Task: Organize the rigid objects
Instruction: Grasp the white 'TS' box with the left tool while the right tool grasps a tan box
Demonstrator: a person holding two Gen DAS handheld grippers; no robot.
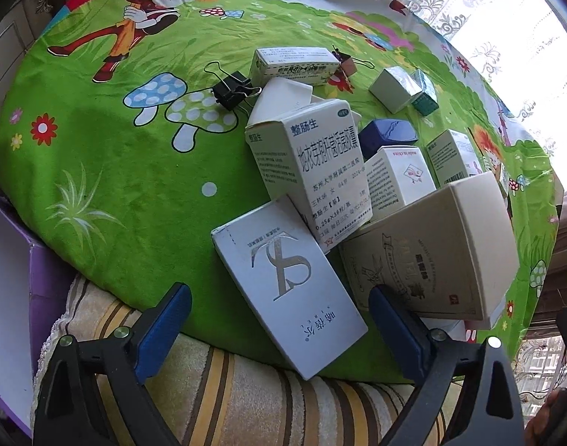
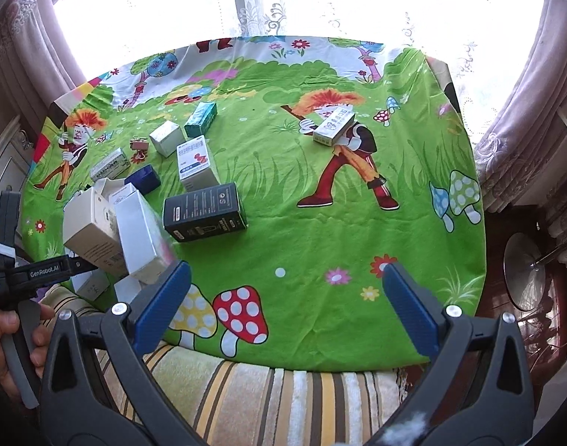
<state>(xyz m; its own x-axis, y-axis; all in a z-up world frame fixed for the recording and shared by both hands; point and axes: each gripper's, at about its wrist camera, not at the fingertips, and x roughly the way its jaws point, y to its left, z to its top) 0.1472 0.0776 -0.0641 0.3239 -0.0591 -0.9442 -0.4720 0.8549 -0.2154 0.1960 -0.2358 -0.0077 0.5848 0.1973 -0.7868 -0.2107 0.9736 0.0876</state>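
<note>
Several small cartons lie on a green cartoon tablecloth (image 1: 116,186). In the left wrist view my left gripper (image 1: 283,295) stands open around the near end of a white box with a silver TS logo (image 1: 283,271); its blue pads (image 1: 164,330) are clear of the box's sides. That box leans on a tall white medicine box (image 1: 313,171) and a cream box (image 1: 432,252). In the right wrist view my right gripper (image 2: 287,269) is open over bare green cloth with nothing between its fingers. The pile with the silver-white box (image 2: 138,234) sits to its left.
A black binder clip (image 1: 231,87), a navy box (image 1: 387,135) and small white and teal boxes lie further back. The right view shows a black box (image 2: 205,212), a lone box at the far right (image 2: 333,128) and a hand (image 2: 4,334). A purple box wall (image 1: 41,271) stands left; a striped cushion (image 2: 283,390) borders the near edge.
</note>
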